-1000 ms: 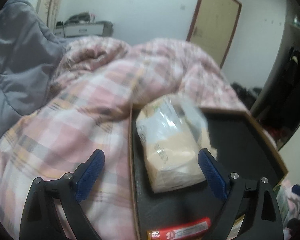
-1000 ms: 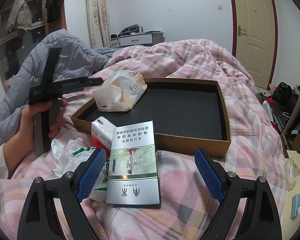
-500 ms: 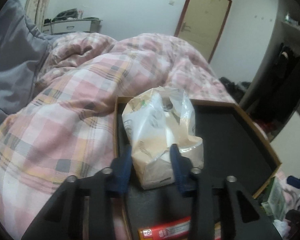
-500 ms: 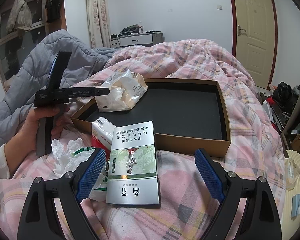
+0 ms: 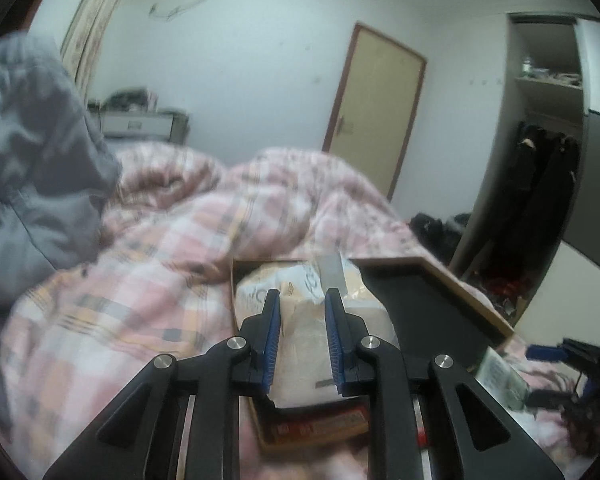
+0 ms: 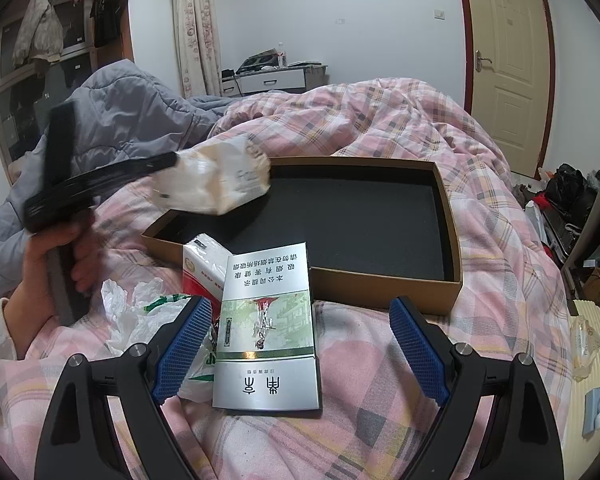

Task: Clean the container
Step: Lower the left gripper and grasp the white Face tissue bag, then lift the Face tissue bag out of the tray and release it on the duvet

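Observation:
A shallow brown cardboard box [image 6: 380, 286] with a black lining [image 6: 360, 220] lies on the pink plaid quilt; its rim [image 5: 452, 276] also shows in the left wrist view. My left gripper [image 5: 302, 340] is shut on a soft tissue pack [image 5: 304, 344] in clear wrap. In the right wrist view that tissue pack [image 6: 216, 184] hangs tilted above the box's left corner, held by the left gripper [image 6: 172, 160] in a person's hand [image 6: 66, 256]. My right gripper [image 6: 300, 348] stands open over a silver and green carton [image 6: 268, 332] lying in front of the box.
A red and white pack [image 6: 204, 260] and a crumpled plastic bag [image 6: 140, 312] lie left of the carton. A grey padded jacket [image 6: 132, 120] is heaped at the left. A red packet [image 5: 320, 426] lies under the tissue pack. Bags [image 6: 568, 192] clutter the floor on the right.
My left gripper closed on the tissue pack and lifted it up off the box floor, tilting upward. The right gripper has stayed still.

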A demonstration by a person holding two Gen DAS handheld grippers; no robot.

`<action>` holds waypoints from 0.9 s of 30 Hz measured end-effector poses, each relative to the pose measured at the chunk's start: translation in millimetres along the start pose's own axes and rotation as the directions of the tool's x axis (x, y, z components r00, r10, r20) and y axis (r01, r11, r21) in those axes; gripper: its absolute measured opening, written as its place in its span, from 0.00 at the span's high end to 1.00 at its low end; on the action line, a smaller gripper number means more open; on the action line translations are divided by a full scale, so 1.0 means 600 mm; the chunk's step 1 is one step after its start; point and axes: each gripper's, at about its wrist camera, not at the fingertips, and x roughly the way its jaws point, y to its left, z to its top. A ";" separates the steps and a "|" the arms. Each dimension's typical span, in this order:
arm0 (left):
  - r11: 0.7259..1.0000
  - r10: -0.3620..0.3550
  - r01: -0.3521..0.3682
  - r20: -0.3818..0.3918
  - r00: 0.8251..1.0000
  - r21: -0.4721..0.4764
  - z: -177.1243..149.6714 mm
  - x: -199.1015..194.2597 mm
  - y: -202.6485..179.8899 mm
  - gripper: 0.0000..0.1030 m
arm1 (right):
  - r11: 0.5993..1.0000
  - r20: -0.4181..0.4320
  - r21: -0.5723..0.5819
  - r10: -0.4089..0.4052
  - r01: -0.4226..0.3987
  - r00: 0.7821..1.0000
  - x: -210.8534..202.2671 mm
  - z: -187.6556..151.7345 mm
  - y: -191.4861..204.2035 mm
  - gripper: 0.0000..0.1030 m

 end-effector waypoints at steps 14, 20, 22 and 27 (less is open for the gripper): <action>0.995 -0.095 0.096 -0.078 0.992 0.006 -0.013 -0.109 -0.052 0.83 | 1.000 0.003 0.000 0.001 -0.001 1.000 -0.001 0.001 0.000 0.13; 0.994 -0.082 0.088 -0.089 0.993 0.061 -0.017 -0.128 -0.088 0.83 | 1.000 0.003 0.000 0.001 -0.001 1.000 -0.001 0.001 0.000 0.13; 0.992 -0.083 0.092 -0.093 0.992 0.089 -0.020 -0.130 -0.100 0.83 | 1.000 0.002 0.001 0.001 -0.001 1.000 -0.001 0.001 0.000 0.13; 0.984 -0.141 0.152 -0.110 0.984 0.094 -0.022 -0.137 -0.114 0.83 | 1.000 0.002 0.001 0.001 -0.001 1.000 -0.001 0.001 0.000 0.13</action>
